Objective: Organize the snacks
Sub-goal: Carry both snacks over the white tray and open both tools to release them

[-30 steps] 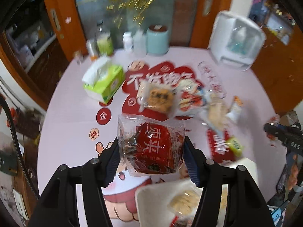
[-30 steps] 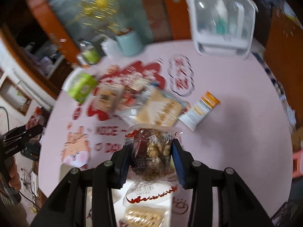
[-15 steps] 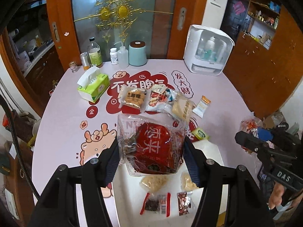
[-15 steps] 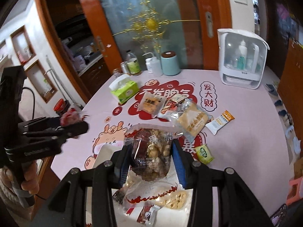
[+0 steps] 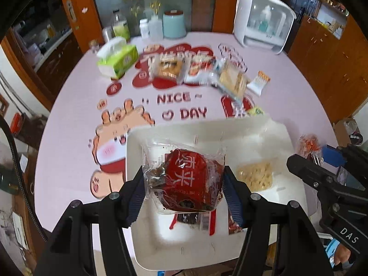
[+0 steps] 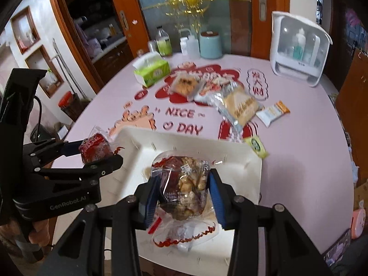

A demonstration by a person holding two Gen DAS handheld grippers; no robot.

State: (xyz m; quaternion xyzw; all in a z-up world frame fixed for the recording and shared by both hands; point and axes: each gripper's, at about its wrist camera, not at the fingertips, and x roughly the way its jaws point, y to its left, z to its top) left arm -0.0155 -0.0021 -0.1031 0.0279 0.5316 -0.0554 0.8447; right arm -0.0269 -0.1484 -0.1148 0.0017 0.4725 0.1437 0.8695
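Note:
My left gripper [image 5: 184, 185] is shut on a red snack packet [image 5: 185, 179] and holds it over the white tray [image 5: 276, 133] at the table's near edge. My right gripper [image 6: 182, 194] is shut on a clear nut snack bag [image 6: 184, 184] and holds it over the same tray [image 6: 248, 161]. The left gripper with its red packet also shows in the right wrist view [image 6: 96, 148], at the tray's left side. The tray holds a pale cracker packet [image 5: 255, 176] and small dark packets [image 5: 195, 220].
More snack packets [image 6: 239, 105] lie in a cluster mid-table, with an orange-white bar [image 6: 272, 112] and a small green packet [image 6: 256, 146] to the right. A green tissue box [image 6: 151, 71], bottles and a teal jar [image 6: 210, 44] stand at the back, a white appliance [image 6: 299, 50] at back right.
Both grippers have moved down and closer over the tray with their packets still held. The tray now fills the near part of both views.

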